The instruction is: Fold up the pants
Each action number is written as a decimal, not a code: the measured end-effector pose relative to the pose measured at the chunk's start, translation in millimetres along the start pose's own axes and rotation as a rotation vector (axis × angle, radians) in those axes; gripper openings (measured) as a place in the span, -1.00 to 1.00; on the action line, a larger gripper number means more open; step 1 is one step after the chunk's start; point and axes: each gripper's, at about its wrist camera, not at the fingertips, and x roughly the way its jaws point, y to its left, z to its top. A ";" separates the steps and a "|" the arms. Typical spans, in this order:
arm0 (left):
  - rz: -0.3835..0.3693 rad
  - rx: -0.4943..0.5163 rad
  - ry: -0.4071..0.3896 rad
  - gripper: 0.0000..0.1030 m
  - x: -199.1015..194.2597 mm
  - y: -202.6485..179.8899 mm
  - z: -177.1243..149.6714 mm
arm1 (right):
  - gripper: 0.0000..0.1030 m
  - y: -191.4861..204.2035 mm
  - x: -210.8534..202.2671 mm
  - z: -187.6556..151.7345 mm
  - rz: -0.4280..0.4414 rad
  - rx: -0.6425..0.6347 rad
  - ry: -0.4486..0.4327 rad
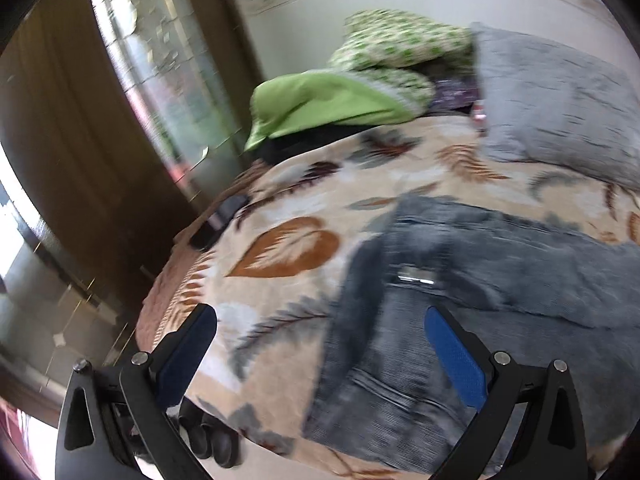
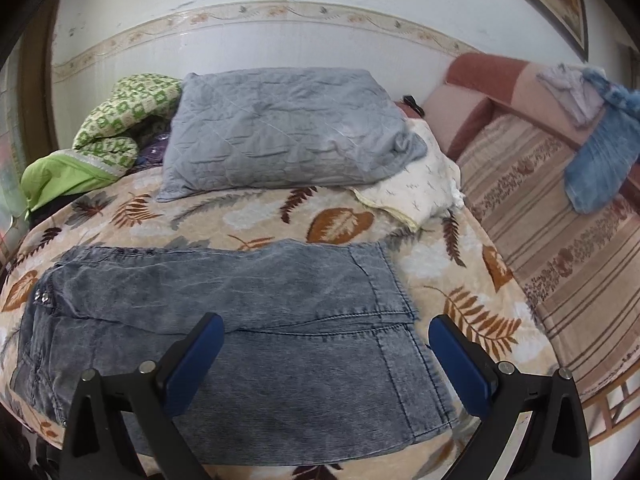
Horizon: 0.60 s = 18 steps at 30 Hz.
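Leaf-patterned bedding (image 2: pixel 460 264) covers the bed on which the pants (image 2: pixel 240 320) lie, already doubled over so that one leg rests on the other. Their long axis runs left to right across the right wrist view, with the waistband and its metal button at the left end and the hems at the right. The right gripper (image 2: pixel 326 334) hovers above the hem end, jaws spread wide and empty, and seems the nearer one for lifting that end. The left gripper (image 1: pixel 322 326), equally wide open and holding nothing, hangs over the waist end in a blurred view. The denim is a washed grey-blue, mostly flat, with light wrinkles. Beyond lie a grey quilted pillow (image 2: pixel 280 132) and a green blanket (image 2: pixel 120 120).
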 end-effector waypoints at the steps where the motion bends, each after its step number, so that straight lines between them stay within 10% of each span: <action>1: 0.007 -0.023 0.025 1.00 11.5 10.2 5.1 | 1.00 -6.9 5.8 1.0 0.002 0.018 0.015; 18: -0.165 0.009 0.301 1.00 154.6 -41.3 101.0 | 1.00 -88.8 141.0 55.2 0.171 0.107 0.182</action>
